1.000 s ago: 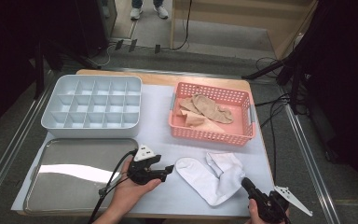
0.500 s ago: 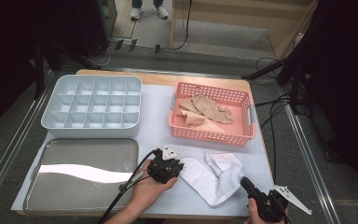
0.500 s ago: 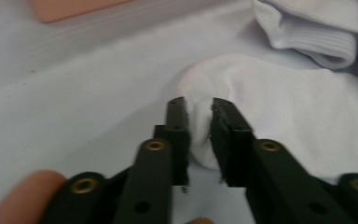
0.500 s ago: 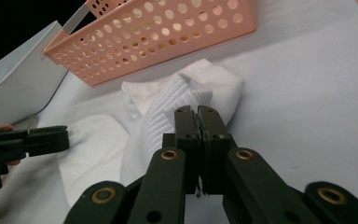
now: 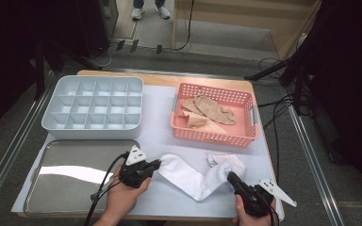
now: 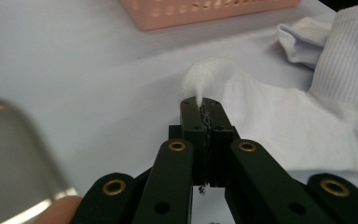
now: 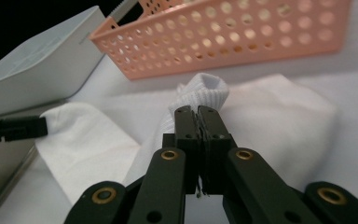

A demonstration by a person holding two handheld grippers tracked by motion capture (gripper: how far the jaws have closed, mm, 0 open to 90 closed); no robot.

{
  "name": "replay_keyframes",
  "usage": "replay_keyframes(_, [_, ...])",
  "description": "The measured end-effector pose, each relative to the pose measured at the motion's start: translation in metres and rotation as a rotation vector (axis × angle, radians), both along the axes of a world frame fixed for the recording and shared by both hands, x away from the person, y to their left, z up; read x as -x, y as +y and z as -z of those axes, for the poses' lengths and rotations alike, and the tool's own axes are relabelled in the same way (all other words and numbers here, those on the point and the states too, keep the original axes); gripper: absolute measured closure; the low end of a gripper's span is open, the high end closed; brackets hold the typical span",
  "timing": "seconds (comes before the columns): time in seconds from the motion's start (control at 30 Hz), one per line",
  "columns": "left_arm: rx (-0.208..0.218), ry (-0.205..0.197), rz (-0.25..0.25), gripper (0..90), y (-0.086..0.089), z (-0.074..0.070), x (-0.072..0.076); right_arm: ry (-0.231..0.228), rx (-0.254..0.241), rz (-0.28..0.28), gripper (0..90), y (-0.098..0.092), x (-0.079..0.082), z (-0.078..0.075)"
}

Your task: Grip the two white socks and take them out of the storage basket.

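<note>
A white sock lies stretched on the white mat near the table's front edge. My left gripper is at its left end; its jaws have just closed, pinching a tuft of the sock's fabric between them. At the sock's right end, my right gripper is shut on the ribbed cuff. The right gripper view also has the left gripper at the far left, at the sock's other end.
A pink basket with beige socks stands behind the white sock. A grey divided tray sits at the back left. A shiny metal tray lies at the front left, beside my left hand.
My left gripper went right to the sock's end, shut on it and drew it leftward, so the sock lies longer. The right gripper shifted left and forward with the cuff.
</note>
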State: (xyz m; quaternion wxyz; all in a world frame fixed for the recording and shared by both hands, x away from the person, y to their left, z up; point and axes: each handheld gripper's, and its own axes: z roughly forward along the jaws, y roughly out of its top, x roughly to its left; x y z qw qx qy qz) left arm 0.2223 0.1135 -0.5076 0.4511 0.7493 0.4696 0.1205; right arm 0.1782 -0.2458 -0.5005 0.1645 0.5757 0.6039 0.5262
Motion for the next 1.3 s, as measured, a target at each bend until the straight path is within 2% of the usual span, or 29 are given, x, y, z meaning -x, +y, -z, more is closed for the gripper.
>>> replay_keyframes(0.07, [0.013, -0.015, -0.024, 90.0, 0.009, 0.003, 0.001, -0.026, 0.026, -0.005, 88.4, 0.006, -0.01, -0.005])
replay_keyframes(0.13, [0.029, -0.008, -0.041, 90.0, 0.012, 0.005, 0.001, -0.046, 0.051, -0.001, 88.4, 0.009, -0.02, -0.009])
replay_keyframes(0.23, [0.028, 0.022, -0.007, 89.7, 0.01, 0.011, 0.0, -0.034, 0.096, 0.029, 86.9, 0.007, -0.032, -0.006])
replay_keyframes(0.27, [0.027, 0.029, 0.001, 89.0, 0.008, 0.012, 0.0, -0.019, 0.093, 0.03, 83.1, 0.004, -0.034, -0.004])
replay_keyframes(0.33, [0.037, 0.046, 0.026, 85.7, 0.006, 0.013, 0.0, 0.002, 0.062, 0.032, 65.9, -0.007, -0.035, 0.0])
replay_keyframes(0.43, [0.04, 0.051, 0.021, 77.8, 0.008, 0.013, 0.0, 0.029, 0.106, 0.066, 52.5, -0.018, -0.029, 0.005])
replay_keyframes(0.5, [0.041, 0.05, 0.006, 71.9, 0.01, 0.013, 0.0, 0.053, 0.102, 0.036, 43.7, -0.021, -0.023, 0.012])
replay_keyframes(0.53, [0.048, 0.05, 0.004, 68.6, 0.012, 0.013, 0.0, 0.069, 0.117, 0.01, 38.9, -0.019, -0.023, 0.014])
replay_keyframes(0.57, [0.05, 0.049, 0.001, 68.7, 0.012, 0.013, 0.0, 0.092, 0.153, -0.012, 35.3, -0.015, -0.024, 0.017])
replay_keyframes(0.63, [0.047, 0.051, 0.002, 68.3, 0.012, 0.014, 0.0, 0.108, 0.253, -0.005, 35.8, -0.006, -0.027, 0.022])
replay_keyframes(0.7, [0.045, 0.055, 0.008, 68.1, 0.012, 0.015, -0.001, 0.132, 0.332, 0.004, 35.1, 0.002, -0.029, 0.026])
replay_keyframes(0.77, [0.046, 0.06, 0.017, 68.3, 0.01, 0.016, -0.001, 0.114, 0.413, 0.021, 38.4, 0.01, -0.029, 0.029])
replay_keyframes(0.8, [0.044, 0.062, 0.019, 68.7, 0.009, 0.016, -0.001, 0.11, 0.457, 0.028, 43.6, 0.014, -0.028, 0.029])
replay_keyframes(0.87, [0.046, 0.065, 0.024, 70.8, 0.009, 0.015, -0.001, 0.118, 0.441, 0.038, 65.5, 0.014, -0.029, 0.027])
replay_keyframes(0.9, [0.043, 0.062, 0.024, 71.8, 0.008, 0.014, -0.001, 0.122, 0.43, 0.052, 73.6, 0.011, -0.029, 0.026])
replay_keyframes(0.93, [0.044, 0.059, 0.025, 72.8, 0.008, 0.014, -0.001, 0.126, 0.417, 0.059, 76.3, 0.008, -0.03, 0.026])
replay_keyframes(1.0, [0.041, 0.061, 0.029, 74.9, 0.008, 0.013, -0.001, 0.133, 0.389, 0.075, 78.6, 0.0, -0.031, 0.024])
replay_keyframes(1.07, [0.04, 0.063, 0.032, 77.4, 0.008, 0.013, -0.001, 0.124, 0.396, 0.098, 79.1, -0.007, -0.029, 0.022])
replay_keyframes(1.17, [0.039, 0.062, 0.026, 78.5, 0.01, 0.013, -0.002, 0.123, 0.365, 0.164, 79.2, -0.025, -0.023, 0.018])
replay_keyframes(1.2, [0.043, 0.062, 0.028, 78.3, 0.01, 0.013, -0.002, 0.129, 0.355, 0.189, 79.2, -0.031, -0.02, 0.017])
replay_keyframes(1.3, [0.039, 0.057, 0.02, 77.0, 0.011, 0.012, -0.002, 0.156, 0.319, 0.214, 78.9, -0.045, -0.016, 0.018])
